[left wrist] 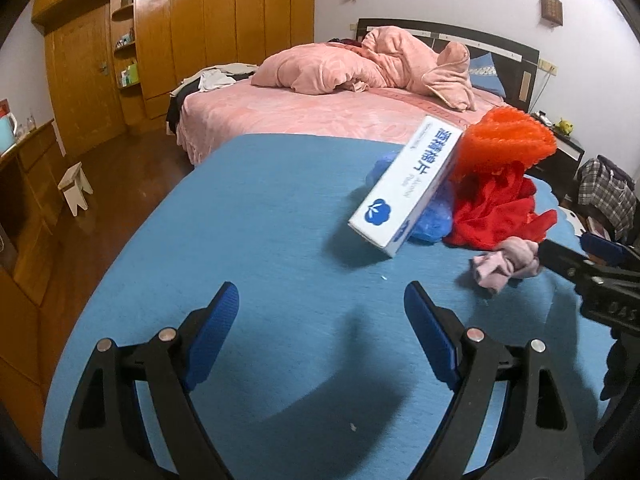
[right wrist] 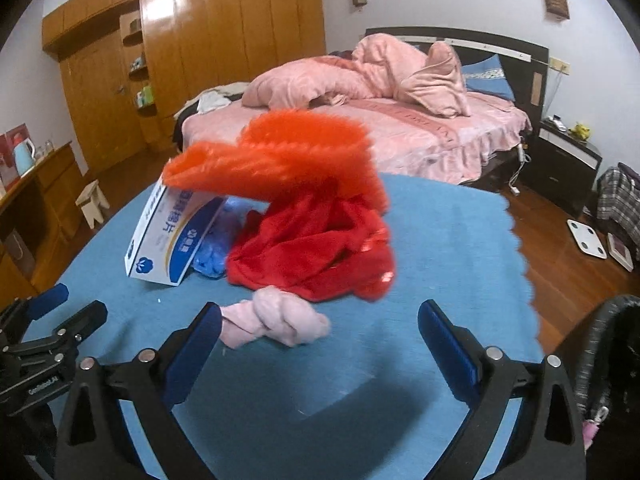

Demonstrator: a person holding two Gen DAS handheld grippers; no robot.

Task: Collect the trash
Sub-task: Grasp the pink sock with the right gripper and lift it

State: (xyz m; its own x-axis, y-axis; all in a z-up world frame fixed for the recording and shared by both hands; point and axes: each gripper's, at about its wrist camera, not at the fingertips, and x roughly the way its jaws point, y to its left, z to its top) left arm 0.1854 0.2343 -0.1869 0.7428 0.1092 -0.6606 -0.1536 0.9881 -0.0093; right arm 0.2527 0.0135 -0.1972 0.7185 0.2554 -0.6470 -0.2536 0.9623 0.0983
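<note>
On a blue-covered table (left wrist: pixel 260 220) lies a pile: a white and blue box (left wrist: pixel 404 184) tilted against a crumpled blue bag (left wrist: pixel 434 216), a red cloth (left wrist: pixel 496 208) topped by orange foam netting (left wrist: pixel 506 140), and a knotted pink cloth (left wrist: pixel 506 266). My left gripper (left wrist: pixel 322 312) is open and empty, short of the box. My right gripper (right wrist: pixel 320 330) is open just before the pink cloth (right wrist: pixel 280 320), with the red cloth (right wrist: pixel 316 252), orange netting (right wrist: pixel 280 156) and box (right wrist: pixel 172 236) behind it.
A bed with pink bedding (left wrist: pixel 320 92) stands behind the table. Wooden wardrobes (left wrist: pixel 180 20) line the back wall. A small stool (left wrist: pixel 76 186) stands on the floor at left. A nightstand (right wrist: pixel 564 164) and a scale (right wrist: pixel 586 236) are at right.
</note>
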